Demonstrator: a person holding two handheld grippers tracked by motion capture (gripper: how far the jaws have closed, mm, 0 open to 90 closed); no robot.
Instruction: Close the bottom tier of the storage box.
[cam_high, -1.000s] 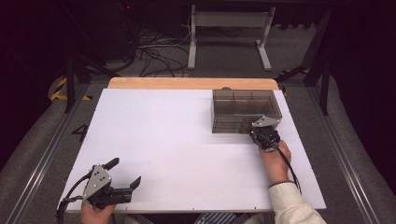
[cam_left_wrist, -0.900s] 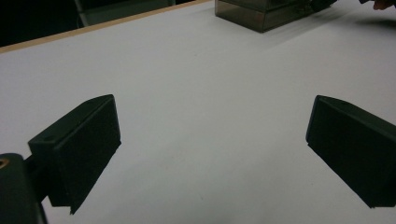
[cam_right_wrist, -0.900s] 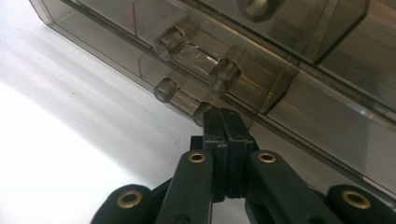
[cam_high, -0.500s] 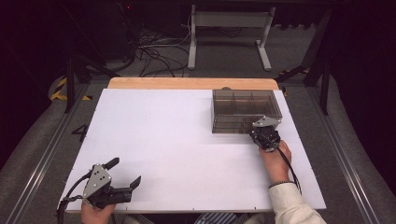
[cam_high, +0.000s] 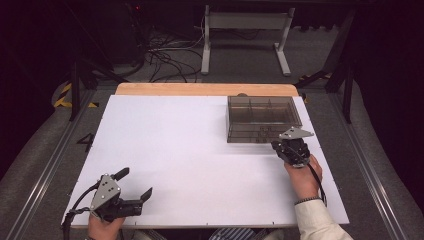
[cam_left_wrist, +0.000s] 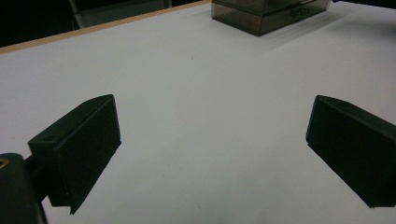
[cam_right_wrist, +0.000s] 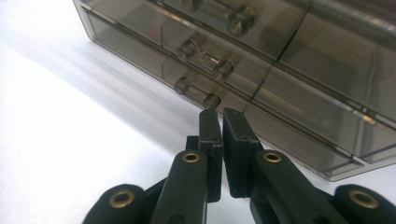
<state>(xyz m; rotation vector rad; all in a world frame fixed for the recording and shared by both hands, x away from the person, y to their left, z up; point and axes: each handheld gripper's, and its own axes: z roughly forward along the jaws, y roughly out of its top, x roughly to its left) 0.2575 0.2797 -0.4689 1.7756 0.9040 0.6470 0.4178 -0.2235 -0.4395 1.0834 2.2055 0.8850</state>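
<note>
Right gripper (cam_right_wrist: 220, 116) has its jaws nearly together, just a thin slit between the pads, nothing clamped. The tips sit just in front of the smoked plastic drawer box (cam_high: 262, 118), right below the lowest drawer handle (cam_right_wrist: 197, 93), close to it but apparently not touching.

In the high view the right gripper (cam_high: 291, 148) is at the box's near right corner, and the box stands on the far right part of the white table (cam_high: 190, 160), its long side running left-right across the table, drawer fronts facing the person.

The key relation: the handle is a short clear bar on two posts, lying along the drawer front. From the right gripper's camera it runs slightly diagonal, down to the right, directly ahead of and a bit above the tips. A second handle (cam_right_wrist: 205, 58) sits on the drawer above it.

Judgement: if the drawer is to be pulled, the jaws need to part and go around the bar, or hook behind it, with the pull going straight back towards the person.

Left gripper (cam_high: 129, 192) has its jaws wide apart and empty. It is at the near left table edge, well apart from the box, which shows far off at the top of its view (cam_left_wrist: 266, 16). The right hand (cam_high: 302, 177) is clearly the nearer one.
</note>
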